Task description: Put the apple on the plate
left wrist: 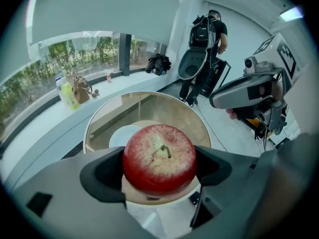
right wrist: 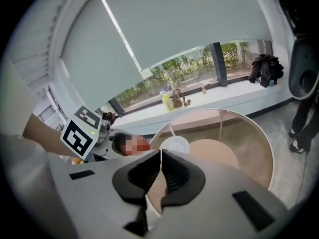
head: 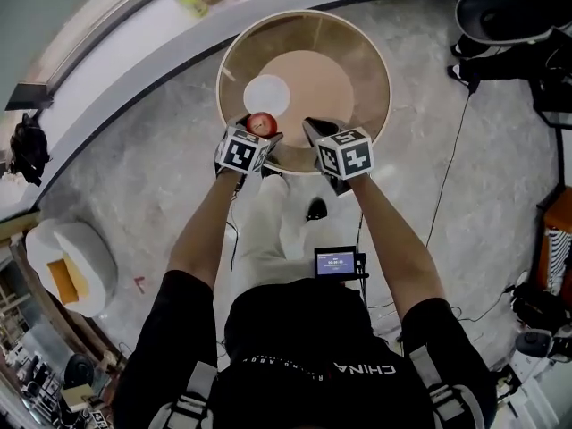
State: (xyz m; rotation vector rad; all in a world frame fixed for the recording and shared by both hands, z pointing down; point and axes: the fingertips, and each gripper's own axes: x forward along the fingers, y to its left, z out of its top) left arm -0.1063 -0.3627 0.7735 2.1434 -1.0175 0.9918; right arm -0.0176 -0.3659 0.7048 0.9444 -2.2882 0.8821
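Apple, red and round (left wrist: 159,158), stem end facing the left gripper's camera: clamped between the two dark jaws of the left gripper (left wrist: 159,169), one jaw on each flank. Head view puts it over the near part of the round glass table with gold rim (head: 357,52), right at the near edge of the small white round plate (head: 266,94), not resting on it. Right gripper (right wrist: 160,171): jaws pressed together, nothing between them; held just beside the left one at the table's near rim. Yellow-green bottle (left wrist: 69,94) stands on the white window ledge (left wrist: 35,128) beyond the table.
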